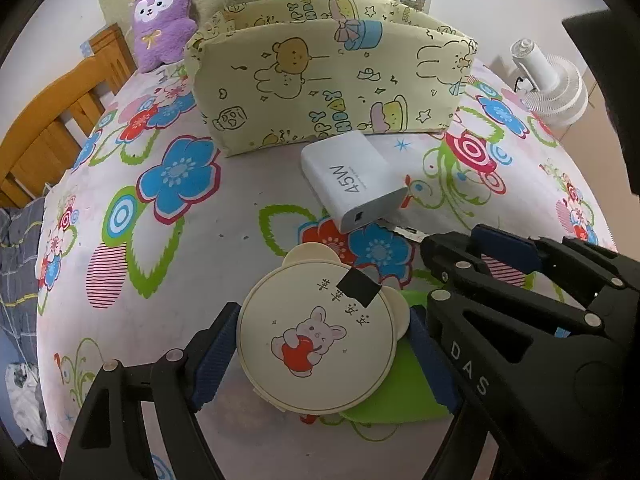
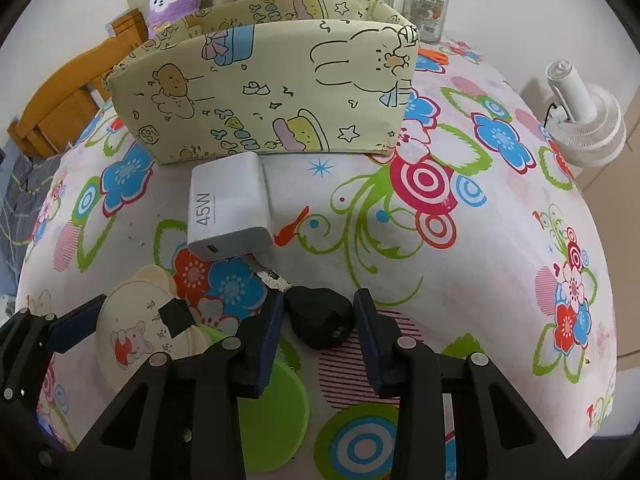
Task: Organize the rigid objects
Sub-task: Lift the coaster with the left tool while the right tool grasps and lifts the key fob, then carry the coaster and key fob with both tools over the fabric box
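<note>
While both claws point down at the bench [image 2: 500, 248], we see the left claw [image 1: 320, 344] with its pads against the two sides of the round cream lid [image 1: 316, 340], so we read it as clamped on that lid. The right claw [image 2: 318, 320] has its jaws drawn in around the black plug [image 2: 320, 322]; the left pad seems to touch, the right side shows a sliver of gap, so contact is unclear. Lid looks light, stiff, smooth-rimmed, best held across its width. Plug is small, hard, rounded, may slip; take its flat sides. A green disc [image 2: 276, 412] sits under the lid, mostly covered. Ahead of the claws lies the white charger [image 2: 228, 208], hard and blocky, hiding part of something dark behind. Farthest, the yellow box [image 2: 260, 92] is open-topped; its inside is hidden.
</note>
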A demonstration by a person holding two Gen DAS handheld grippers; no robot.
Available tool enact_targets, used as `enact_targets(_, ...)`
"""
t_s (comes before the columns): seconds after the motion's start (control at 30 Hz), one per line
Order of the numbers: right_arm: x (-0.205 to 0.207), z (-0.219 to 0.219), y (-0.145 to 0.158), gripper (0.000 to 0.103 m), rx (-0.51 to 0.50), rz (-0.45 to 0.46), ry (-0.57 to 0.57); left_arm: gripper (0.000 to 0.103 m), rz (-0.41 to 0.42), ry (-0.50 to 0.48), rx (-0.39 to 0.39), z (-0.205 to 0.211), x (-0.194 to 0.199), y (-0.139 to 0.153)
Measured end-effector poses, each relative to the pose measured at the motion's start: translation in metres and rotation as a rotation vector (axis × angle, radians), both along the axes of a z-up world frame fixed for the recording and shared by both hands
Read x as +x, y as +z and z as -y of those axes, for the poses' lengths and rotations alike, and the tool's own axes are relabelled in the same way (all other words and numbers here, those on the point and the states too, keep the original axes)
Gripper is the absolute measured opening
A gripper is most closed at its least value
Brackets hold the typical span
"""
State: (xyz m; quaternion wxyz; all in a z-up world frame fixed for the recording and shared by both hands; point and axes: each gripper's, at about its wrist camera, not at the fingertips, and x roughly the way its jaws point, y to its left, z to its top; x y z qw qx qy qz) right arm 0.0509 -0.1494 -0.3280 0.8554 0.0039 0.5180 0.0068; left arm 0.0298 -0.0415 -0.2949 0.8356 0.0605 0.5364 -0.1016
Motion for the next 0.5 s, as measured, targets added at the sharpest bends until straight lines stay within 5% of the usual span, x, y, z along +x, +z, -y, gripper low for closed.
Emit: enact_targets(0.5,-0.007,0.009,0.05,0.038,0.024,0.077,-0.041,0.084,0.076,-0.006,-0.039,0.008,0.001,0.045)
